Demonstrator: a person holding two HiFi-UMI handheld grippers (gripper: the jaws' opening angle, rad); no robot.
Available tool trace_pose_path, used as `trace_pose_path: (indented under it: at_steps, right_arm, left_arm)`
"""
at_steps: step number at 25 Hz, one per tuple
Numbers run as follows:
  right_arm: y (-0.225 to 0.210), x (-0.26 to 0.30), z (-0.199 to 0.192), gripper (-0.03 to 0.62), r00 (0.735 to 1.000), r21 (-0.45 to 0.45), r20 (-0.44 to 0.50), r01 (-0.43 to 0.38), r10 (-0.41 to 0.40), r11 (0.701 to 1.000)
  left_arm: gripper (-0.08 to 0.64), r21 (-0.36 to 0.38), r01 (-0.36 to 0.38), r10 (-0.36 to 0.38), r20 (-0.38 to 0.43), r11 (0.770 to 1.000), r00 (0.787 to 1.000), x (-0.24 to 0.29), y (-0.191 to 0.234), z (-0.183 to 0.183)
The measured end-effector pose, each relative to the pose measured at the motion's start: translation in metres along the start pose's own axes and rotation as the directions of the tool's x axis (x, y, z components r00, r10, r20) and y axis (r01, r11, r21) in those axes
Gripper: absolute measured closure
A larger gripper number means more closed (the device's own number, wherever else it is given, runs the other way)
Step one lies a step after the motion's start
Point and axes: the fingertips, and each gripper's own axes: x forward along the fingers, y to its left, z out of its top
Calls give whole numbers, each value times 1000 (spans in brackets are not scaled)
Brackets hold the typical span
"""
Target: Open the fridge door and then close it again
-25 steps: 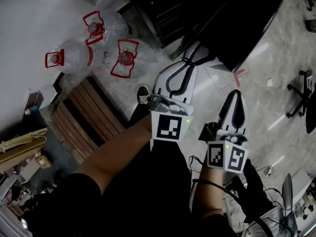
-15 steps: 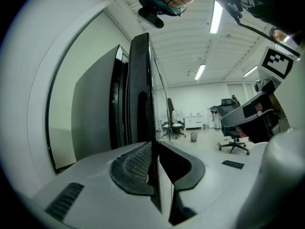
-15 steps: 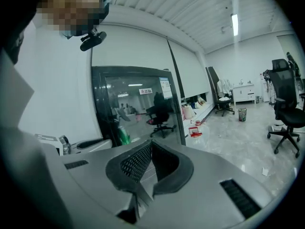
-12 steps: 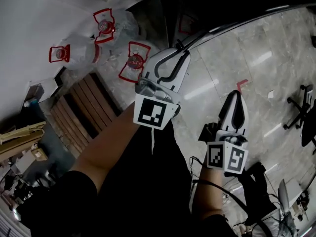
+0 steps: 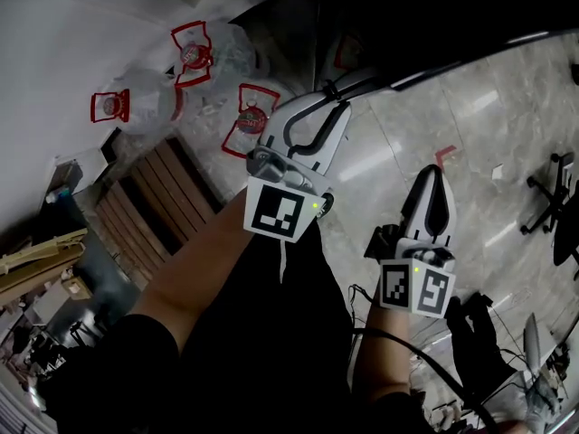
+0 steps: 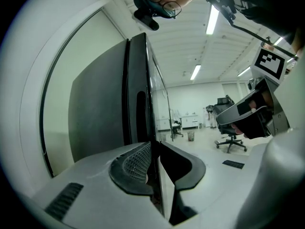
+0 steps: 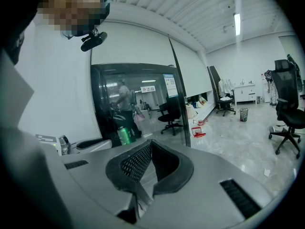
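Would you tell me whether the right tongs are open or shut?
Shut: in the right gripper view the right tongs meet at their tips, with nothing held between them.

Fridge door (image 6: 137,70) ahead, open floor (image 6: 205,140) rightward

Water jugs (image 5: 145,105) (red-capped) beside slatted bench (image 5: 156,208)

Ceiling strip lights (image 6: 209,20) light both gripper views brightly and evenly. The fisheye lens bows straight lines and blackens the corners. The fridge door (image 7: 133,99) mirrors the room in its dark gloss. The head view is dimmer, near black at upper right, with pale glare streaks on the floor (image 5: 470,134).
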Motion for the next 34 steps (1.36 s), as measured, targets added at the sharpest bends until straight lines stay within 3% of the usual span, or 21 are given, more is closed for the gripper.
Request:
trace_pose_path:
  at_steps: [6,11,14,17,19,25,31,34]
  right_arm:
    - [21,-21,28,577,999,-11,26,-24,24,1000]
    - [73,-57,70,577,989,-49,50,-135,137,990]
    - [107,-85,90,577,978,-71,68,-195,200,978]
    - [137,-105,113,577,963,-102,98,-240,250,965]
    - [153,-119,127,577,955,-124,113,-258,273,958]
    - [173,-157,162,577,947,-163,146,-264,288,951]
    - [178,-172,179,577,939,-178,170,-269,299,946]
    - [178,-170,189,577,931,-185,181,-285,318,941]
  left_arm:
    - [499,43,-13,14,-30,999,999,-14,5,7]
    - [551,32,-57,58,-24,998,998,-65,3,59]
    - [552,13,-11,11,-4,1000,1000,-99,-7,101]
    - [552,-123,32,-27,39,992,999,-126,-8,140]
    - [552,-169,54,-46,54,984,997,-142,-8,164]
    - [552,-170,100,-85,91,980,992,-180,-19,222]
    - [552,-185,134,-114,114,974,987,-193,-33,248]
    - [552,-150,132,-112,136,980,984,-192,-35,262]
